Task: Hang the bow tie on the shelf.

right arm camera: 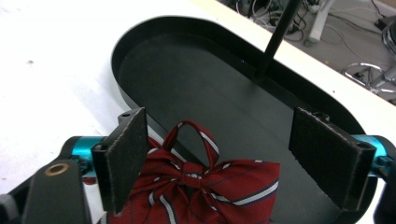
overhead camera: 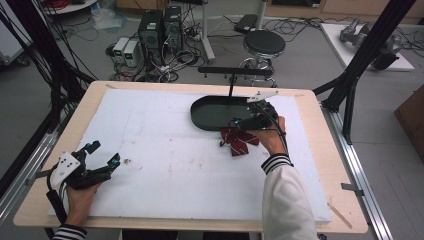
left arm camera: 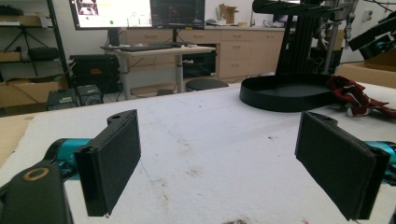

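A red striped bow tie (overhead camera: pixel 238 141) lies on the white foam sheet, just in front of a black oval tray (overhead camera: pixel 212 114) with an upright rod. My right gripper (overhead camera: pixel 239 123) hovers over the tie and the tray's near rim, jaws wide apart. In the right gripper view the bow tie (right arm camera: pixel 201 191) sits low between the open pads (right arm camera: pixel 123 156), its loop reaching over the tray's rim (right arm camera: pixel 122 88). My left gripper (overhead camera: pixel 102 153) rests open near the front left corner; its pads (left arm camera: pixel 112 161) hold nothing, and the tray (left arm camera: pixel 285 93) and tie (left arm camera: pixel 351 94) show far off.
The white foam sheet (overhead camera: pixel 165 165) covers most of the wooden table (overhead camera: pixel 310 107). The tray's rod carries a black crossbar (overhead camera: pixel 235 71) above the far edge. A stool (overhead camera: pixel 264 44), computers and cables stand on the floor beyond. Small dark specks dot the foam.
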`<control>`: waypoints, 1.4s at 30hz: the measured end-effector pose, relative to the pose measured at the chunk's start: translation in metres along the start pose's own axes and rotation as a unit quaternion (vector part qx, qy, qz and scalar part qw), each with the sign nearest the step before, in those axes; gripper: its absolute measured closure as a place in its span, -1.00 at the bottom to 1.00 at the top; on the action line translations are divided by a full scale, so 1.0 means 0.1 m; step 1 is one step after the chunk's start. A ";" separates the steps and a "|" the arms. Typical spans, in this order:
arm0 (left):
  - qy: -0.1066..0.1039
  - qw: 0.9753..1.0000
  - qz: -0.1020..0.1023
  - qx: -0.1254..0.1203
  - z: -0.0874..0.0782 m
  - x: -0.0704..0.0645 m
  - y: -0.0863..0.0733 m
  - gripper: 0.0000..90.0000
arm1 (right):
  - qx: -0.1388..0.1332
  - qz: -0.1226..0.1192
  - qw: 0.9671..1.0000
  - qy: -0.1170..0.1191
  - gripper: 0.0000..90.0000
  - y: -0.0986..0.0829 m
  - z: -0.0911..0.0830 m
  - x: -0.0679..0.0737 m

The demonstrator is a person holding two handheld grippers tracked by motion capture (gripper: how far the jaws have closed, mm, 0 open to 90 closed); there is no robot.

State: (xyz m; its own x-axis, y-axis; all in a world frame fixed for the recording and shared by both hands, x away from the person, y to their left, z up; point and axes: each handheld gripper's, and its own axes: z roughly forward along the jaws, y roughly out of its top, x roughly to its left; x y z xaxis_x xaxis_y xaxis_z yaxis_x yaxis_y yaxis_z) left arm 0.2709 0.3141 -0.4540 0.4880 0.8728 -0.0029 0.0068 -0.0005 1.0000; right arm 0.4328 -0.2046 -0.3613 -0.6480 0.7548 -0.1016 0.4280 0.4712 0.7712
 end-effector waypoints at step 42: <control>-0.001 1.000 0.001 -0.003 -0.01 0.00 0.00 -0.67 | 0.125 -0.067 0.989 -0.031 0.04 0.08 0.47 0.15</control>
State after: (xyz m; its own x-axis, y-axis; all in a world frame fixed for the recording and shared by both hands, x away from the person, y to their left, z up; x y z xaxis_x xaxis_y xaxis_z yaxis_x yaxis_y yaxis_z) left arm 0.2704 0.3143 -0.4542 0.4906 0.8714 -0.0015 0.0000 0.0017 1.0000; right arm 0.4568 -0.1681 -0.3860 -0.6727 0.7008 -0.2373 0.4877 0.6612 0.5701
